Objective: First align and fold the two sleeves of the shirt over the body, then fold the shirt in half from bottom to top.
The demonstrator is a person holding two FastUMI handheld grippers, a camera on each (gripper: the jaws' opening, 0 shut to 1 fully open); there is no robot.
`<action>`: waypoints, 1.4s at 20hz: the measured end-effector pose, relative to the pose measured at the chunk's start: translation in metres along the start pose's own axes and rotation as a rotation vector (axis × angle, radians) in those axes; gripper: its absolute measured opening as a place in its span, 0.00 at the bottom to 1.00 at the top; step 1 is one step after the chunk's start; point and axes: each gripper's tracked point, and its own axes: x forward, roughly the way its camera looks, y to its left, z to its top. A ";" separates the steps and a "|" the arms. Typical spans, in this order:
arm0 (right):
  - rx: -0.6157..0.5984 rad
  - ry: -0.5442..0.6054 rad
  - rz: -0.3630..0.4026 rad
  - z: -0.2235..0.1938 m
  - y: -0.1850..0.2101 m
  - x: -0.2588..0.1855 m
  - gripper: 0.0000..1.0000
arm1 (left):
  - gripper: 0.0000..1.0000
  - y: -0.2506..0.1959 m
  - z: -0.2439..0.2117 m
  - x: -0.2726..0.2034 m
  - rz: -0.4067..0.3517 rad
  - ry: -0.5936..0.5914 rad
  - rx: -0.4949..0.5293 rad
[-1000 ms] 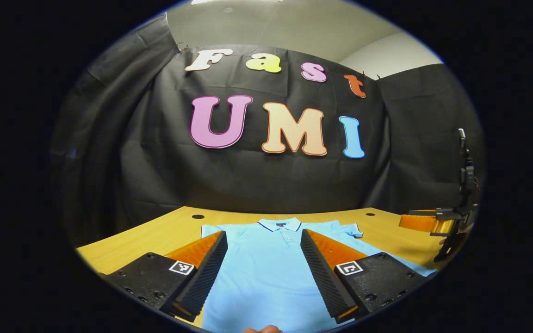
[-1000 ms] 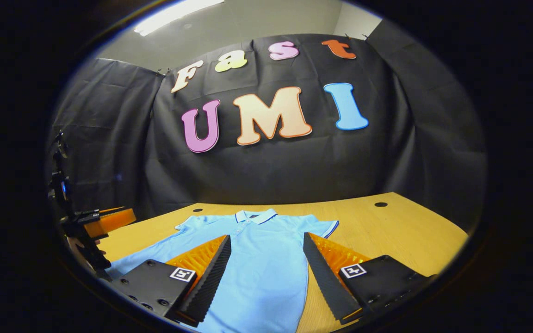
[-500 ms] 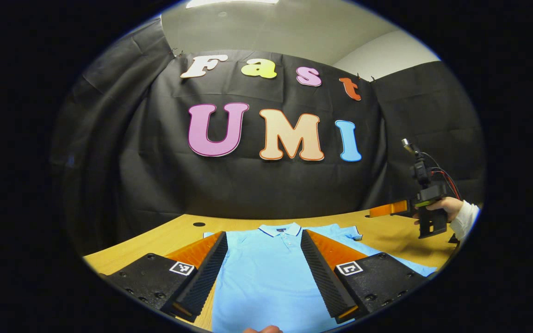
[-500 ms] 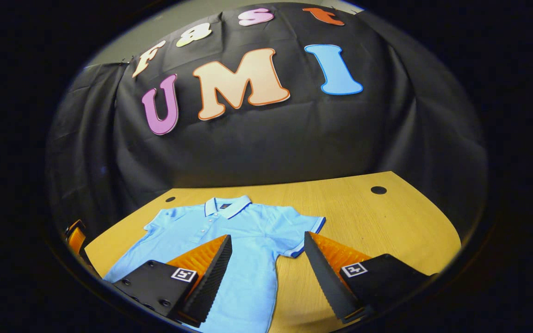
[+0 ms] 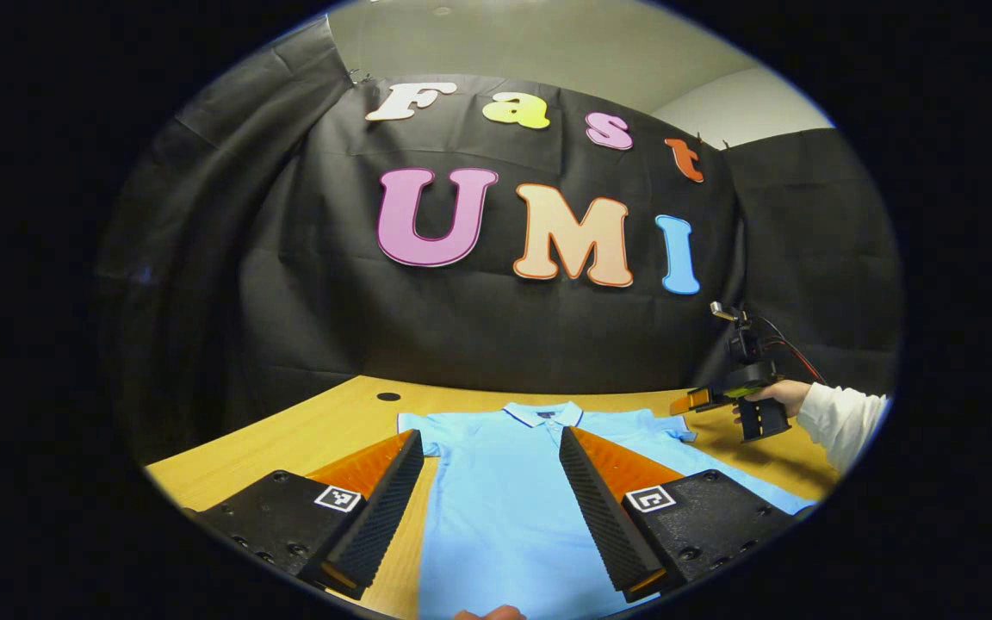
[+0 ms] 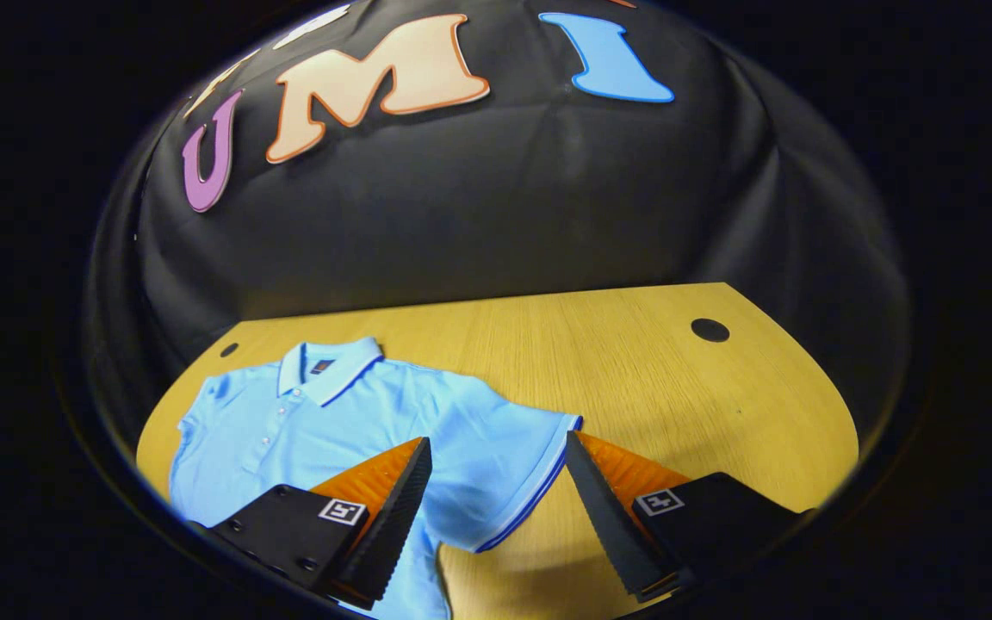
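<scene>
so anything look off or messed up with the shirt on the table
Nothing stands out. The light blue polo shirt lies flat and face up on the wooden table, collar neat and both sleeves spread out, not yet folded.

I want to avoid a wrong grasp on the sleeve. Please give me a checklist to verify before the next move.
1. Shirt lies flat on the table: ok.
2. Sleeves not yet folded: ok.
3. Right hand-held gripper open: ok.
4. Right sleeve hem sits between its fingers: ok.
5. Fingers touching the cloth: cannot tell.
6. Left hand-held gripper open above the shirt body: ok.
</scene>
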 end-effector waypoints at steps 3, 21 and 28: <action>0.010 0.031 -0.037 -0.009 -0.007 0.019 0.97 | 0.95 0.006 -0.004 0.004 0.013 0.012 0.003; 0.017 0.081 -0.017 -0.021 0.008 0.029 0.04 | 0.95 0.003 -0.012 0.006 -0.002 0.033 -0.005; 0.025 -0.031 0.084 0.014 0.053 0.006 0.00 | 0.95 0.003 -0.014 0.006 -0.007 0.034 -0.022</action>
